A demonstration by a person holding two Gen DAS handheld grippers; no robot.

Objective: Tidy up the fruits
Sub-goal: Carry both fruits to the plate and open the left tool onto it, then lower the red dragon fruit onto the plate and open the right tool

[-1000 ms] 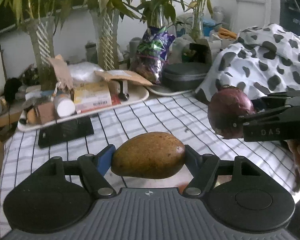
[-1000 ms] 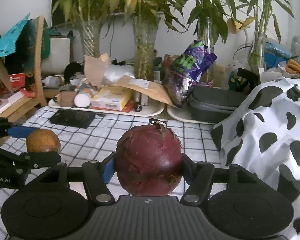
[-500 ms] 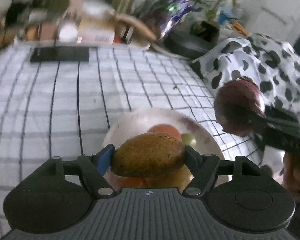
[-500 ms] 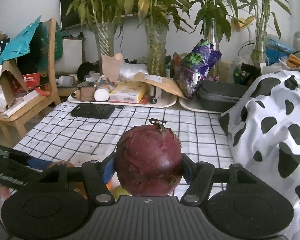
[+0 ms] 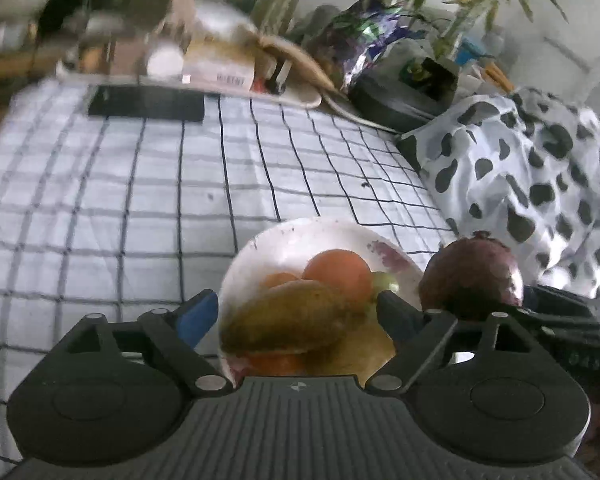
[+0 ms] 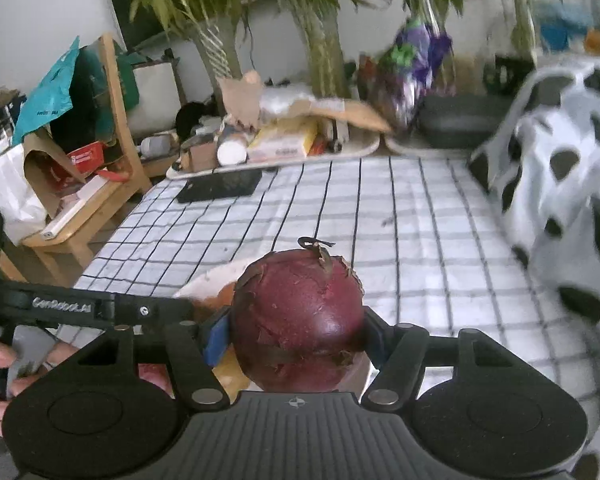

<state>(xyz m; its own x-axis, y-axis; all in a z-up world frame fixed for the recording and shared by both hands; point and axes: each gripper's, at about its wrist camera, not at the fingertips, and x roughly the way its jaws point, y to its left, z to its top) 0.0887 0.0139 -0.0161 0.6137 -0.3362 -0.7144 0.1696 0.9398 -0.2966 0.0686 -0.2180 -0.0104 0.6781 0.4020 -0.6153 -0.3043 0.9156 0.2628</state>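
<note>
The left gripper (image 5: 296,312), low in frame, has just opened its jaws; the mango (image 5: 284,320) lies loose over the bowl (image 5: 300,236). The right gripper (image 6: 296,332) clamps the purple fruit (image 6: 300,320) at lower center.

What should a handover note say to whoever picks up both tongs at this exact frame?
Left tongs: jaws have just been opening over the white bowl; the brown-green fruit sits between them, apparently released onto the pile, with gaps at both pads.
Right tongs: shut on the dark red fruit, held beside the bowl's right rim, not yet over it.
Bowl: on the checked cloth, already holding an orange fruit and other pieces.
Done: brown-green fruit delivered.
Left: draw the left tongs clear, then bring the red fruit over the bowl and let go.
</note>
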